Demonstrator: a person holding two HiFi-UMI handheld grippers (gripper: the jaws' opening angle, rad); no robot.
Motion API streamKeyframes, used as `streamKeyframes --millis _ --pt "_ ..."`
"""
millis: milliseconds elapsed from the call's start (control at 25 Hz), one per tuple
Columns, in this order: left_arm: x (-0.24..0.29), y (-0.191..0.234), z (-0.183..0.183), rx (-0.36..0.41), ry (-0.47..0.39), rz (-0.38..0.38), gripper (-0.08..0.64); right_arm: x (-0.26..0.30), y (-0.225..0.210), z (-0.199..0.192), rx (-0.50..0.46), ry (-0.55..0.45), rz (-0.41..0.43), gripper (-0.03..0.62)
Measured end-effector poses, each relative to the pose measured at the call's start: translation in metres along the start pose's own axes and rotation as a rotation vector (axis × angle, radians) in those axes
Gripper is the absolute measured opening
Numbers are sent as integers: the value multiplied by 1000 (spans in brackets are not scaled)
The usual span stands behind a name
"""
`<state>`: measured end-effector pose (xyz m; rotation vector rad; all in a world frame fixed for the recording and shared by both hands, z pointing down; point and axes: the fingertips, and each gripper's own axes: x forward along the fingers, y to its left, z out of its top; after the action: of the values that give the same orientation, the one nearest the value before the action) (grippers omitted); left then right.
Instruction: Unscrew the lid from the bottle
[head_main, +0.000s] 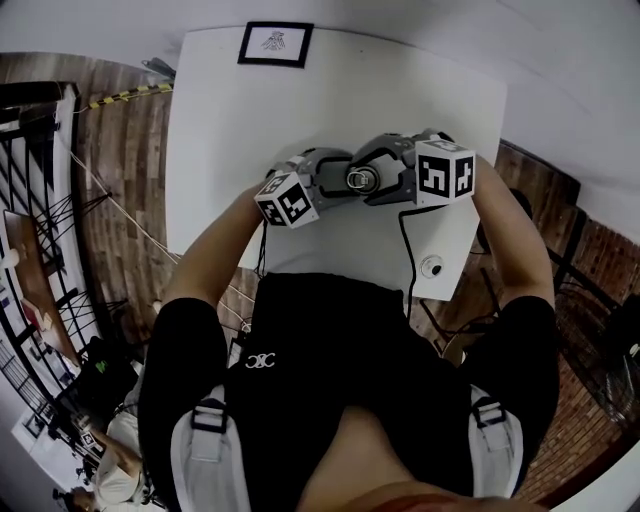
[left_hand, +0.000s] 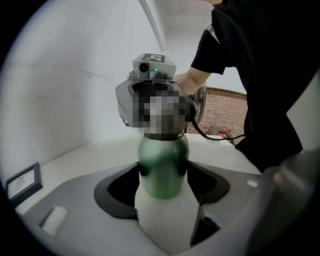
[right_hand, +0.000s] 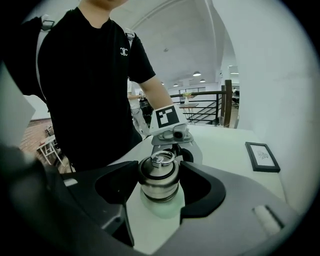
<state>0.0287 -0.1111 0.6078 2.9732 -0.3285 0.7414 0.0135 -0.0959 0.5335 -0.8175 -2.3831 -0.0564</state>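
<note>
- Bottle, one: green over white, long axis upright, lid end up. It is held over the near part of the desk. Whether its base rests there cannot be told.
- Lid, one: steel with a ring on top, seated on the neck. The contents are hidden.
- Left tongs: clamped on the bottle's body.
- Right tongs: clamped on the lid, from the opposite side.
- Disc, one: small and white, near the desk's front edge.
- Frame, one: black-edged, at the far edge.
</note>
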Motion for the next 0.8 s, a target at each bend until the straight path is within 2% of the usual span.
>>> streamKeyframes --millis 120,240,400,560,720,800 --pt "0 -1 0 -5 -7 9 354 1 -2 5 43 -34 -36 268" --pt "-1 -2 1 -8 -13 17 354 -7 -8 12 118 -83 -168 289" --pt "-1 -3 -1 -13 -15 26 354 -24 -8 16 176 -161 -410 336" --pt "1 0 -6 -31 -18 42 354 -35 -15 15 241 -232 -732 336" --pt "4 3 -9 -54 -15 75 354 -18 -19 13 338 -306 -928 334" --pt "6 4 -9 -70 -19 99 355 -11 -25 6 388 -307 -1057 334"
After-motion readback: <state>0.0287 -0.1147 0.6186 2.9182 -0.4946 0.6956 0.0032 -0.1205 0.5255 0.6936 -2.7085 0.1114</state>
